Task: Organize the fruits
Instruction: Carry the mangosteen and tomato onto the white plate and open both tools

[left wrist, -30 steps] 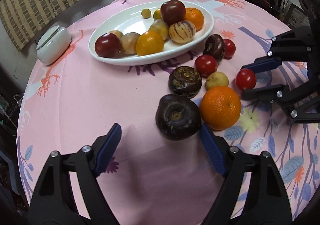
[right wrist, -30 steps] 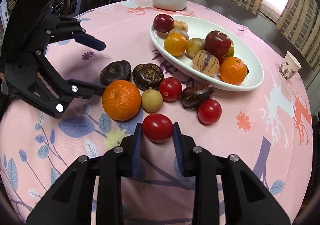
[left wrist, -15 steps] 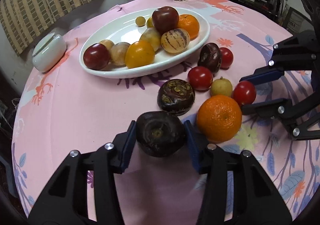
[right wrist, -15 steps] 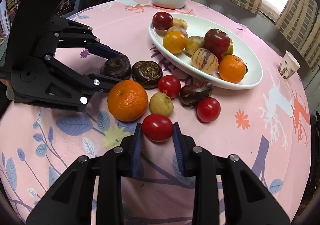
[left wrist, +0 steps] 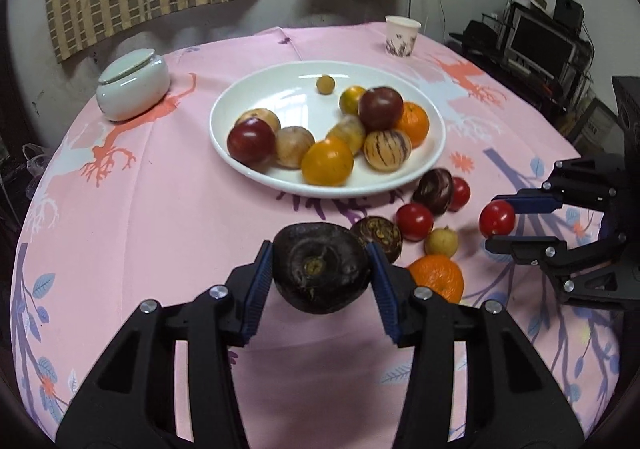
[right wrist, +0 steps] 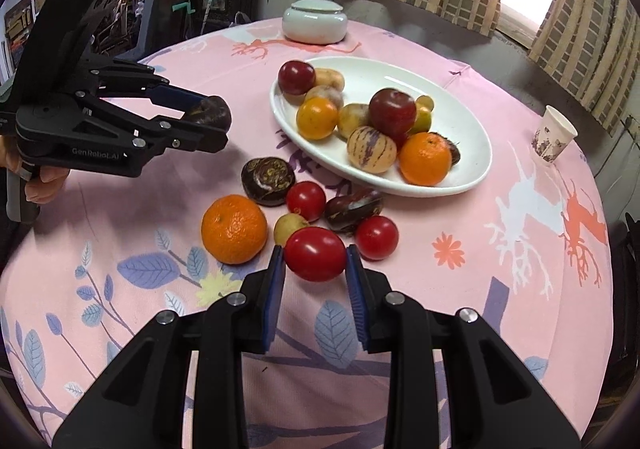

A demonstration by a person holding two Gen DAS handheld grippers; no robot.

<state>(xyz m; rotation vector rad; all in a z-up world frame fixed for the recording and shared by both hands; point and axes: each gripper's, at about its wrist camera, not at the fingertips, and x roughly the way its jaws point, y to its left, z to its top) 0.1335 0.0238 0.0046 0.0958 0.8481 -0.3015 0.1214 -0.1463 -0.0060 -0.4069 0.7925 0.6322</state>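
Fruits lie partly heaped in the white plate, and from the left wrist the left tongs pinch a dark purple fruit clear of the pink tabletop, seemingly bound for that plate. From the right wrist, the right tongs clamp a red tomato, near the loose orange.

left hand-held gripper — clamped, raised | right hand-held gripper — clamped, raised
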